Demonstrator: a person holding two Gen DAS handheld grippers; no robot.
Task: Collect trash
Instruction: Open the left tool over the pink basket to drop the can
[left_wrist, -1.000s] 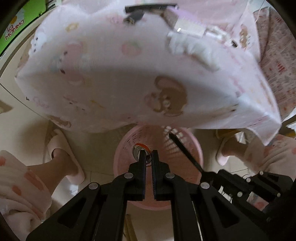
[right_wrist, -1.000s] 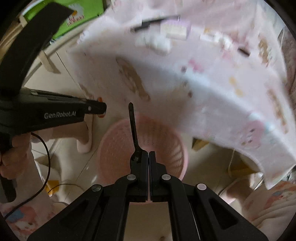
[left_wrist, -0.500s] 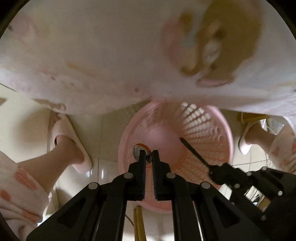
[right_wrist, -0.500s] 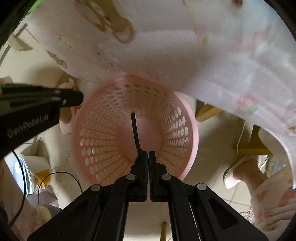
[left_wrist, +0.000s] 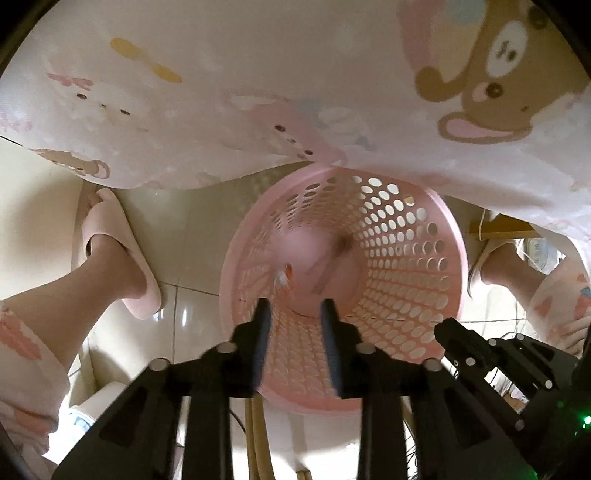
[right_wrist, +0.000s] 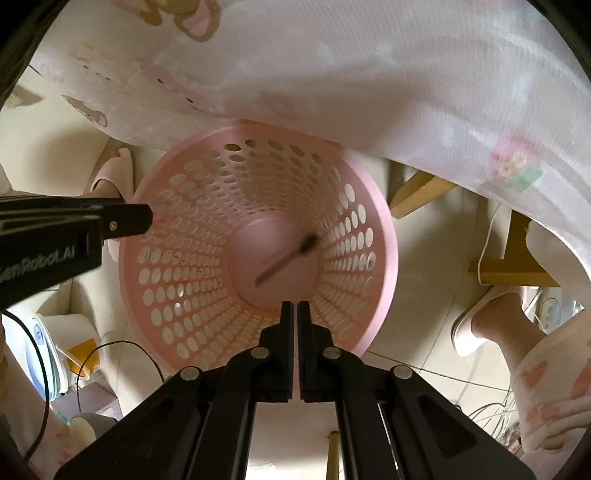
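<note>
A pink perforated basket (left_wrist: 417, 266) stands on the floor below the table edge; it also shows in the right wrist view (right_wrist: 177, 258). My left gripper (left_wrist: 295, 314) is open and empty above the basket's rim. A small orange and white piece (left_wrist: 284, 280) is blurred in mid-air inside the basket. My right gripper (right_wrist: 296, 308) is nearly closed with a thin gap and holds nothing. A thin black stick (right_wrist: 286, 258) lies blurred over the basket's bottom (right_wrist: 258, 240). The left gripper's finger (right_wrist: 125, 219) shows at the left of the right wrist view.
A pink cartoon-print tablecloth (left_wrist: 258, 92) hangs over the basket's far side. The person's slippered feet (left_wrist: 118, 254) (right_wrist: 476, 325) stand on either side. Wooden table legs (right_wrist: 513, 258), cables and a white appliance (right_wrist: 55, 347) are on the tiled floor.
My left gripper has opened and let go of the orange and white piece, which drops into the basket. My right gripper has released the black stick, now down in the basket. Both moved lower.
</note>
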